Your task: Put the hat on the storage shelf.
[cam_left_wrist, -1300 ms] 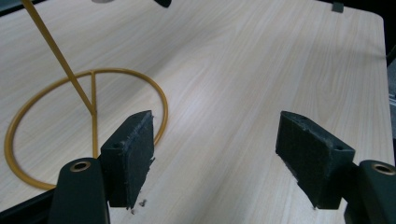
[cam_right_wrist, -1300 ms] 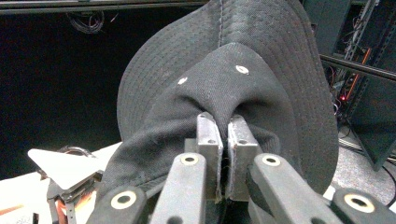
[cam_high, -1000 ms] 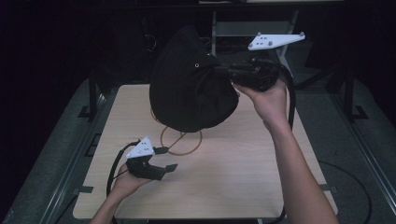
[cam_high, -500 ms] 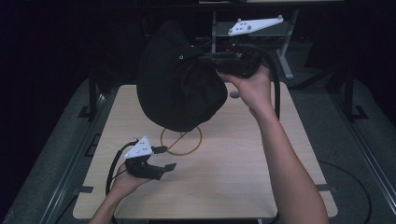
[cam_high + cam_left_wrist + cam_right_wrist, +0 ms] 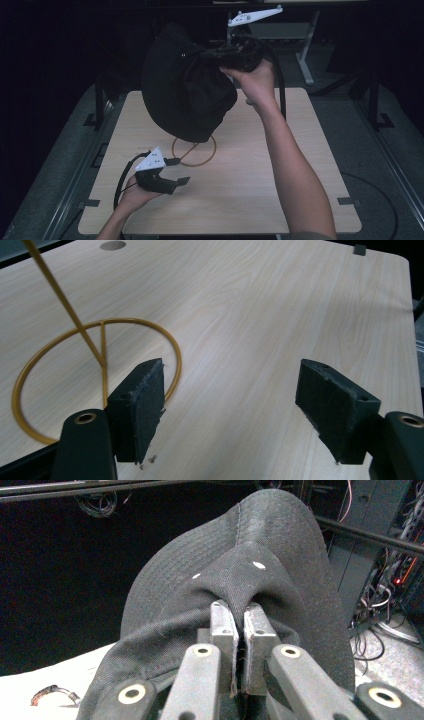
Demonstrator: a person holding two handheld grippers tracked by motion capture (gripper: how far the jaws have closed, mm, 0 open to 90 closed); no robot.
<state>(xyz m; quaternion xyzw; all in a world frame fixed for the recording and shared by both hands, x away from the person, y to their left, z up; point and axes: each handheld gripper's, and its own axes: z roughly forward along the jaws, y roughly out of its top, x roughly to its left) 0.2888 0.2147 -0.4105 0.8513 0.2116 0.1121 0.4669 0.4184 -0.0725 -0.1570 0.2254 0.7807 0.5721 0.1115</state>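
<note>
— What is seen of the black hat [image 5: 185, 95]?
— It is held up above the far part of the table, pinched by its fabric, crown sagging down, eyelets and stitched seams showing.

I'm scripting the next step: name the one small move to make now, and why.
Probably lower the black hat onto the gold wire stand. The right gripper is clamped on its fabric, holding it above the stand's ring, while the left gripper waits open beside it.
</note>
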